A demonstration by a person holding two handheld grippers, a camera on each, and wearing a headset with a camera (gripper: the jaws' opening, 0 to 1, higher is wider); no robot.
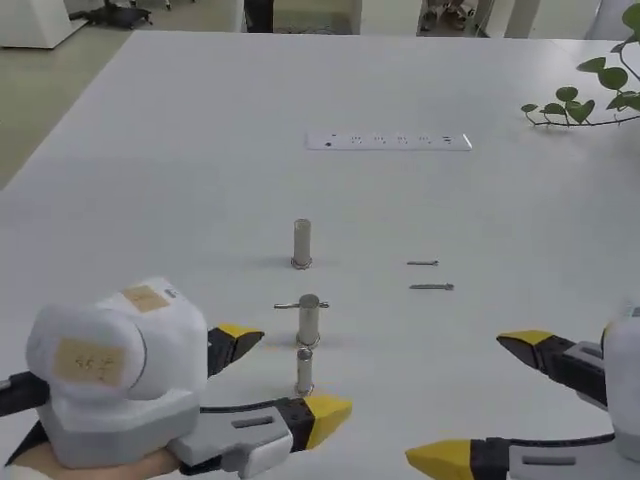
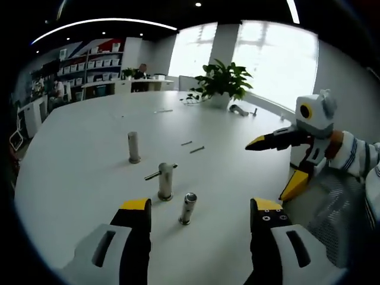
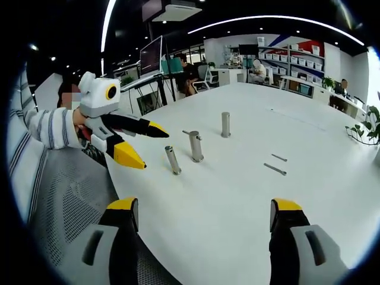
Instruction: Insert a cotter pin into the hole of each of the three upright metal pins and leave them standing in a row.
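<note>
3 metal pins (image 1: 302, 243) are standing in a row on the worktop (image 1: 180, 170), the middle pin (image 1: 309, 322) carrying a cotter pin (image 1: 288, 305); 2 loose cotter pins (image 1: 431, 287) are lying nearby; the left gripper (image 2: 201, 205) and right gripper (image 3: 205, 205) are hovering with fingers open

Bright, even light; fisheye edges.

Office: monitor (image 3: 151, 54), shelving (image 3: 297, 64), potted plant (image 2: 221, 83)
</note>
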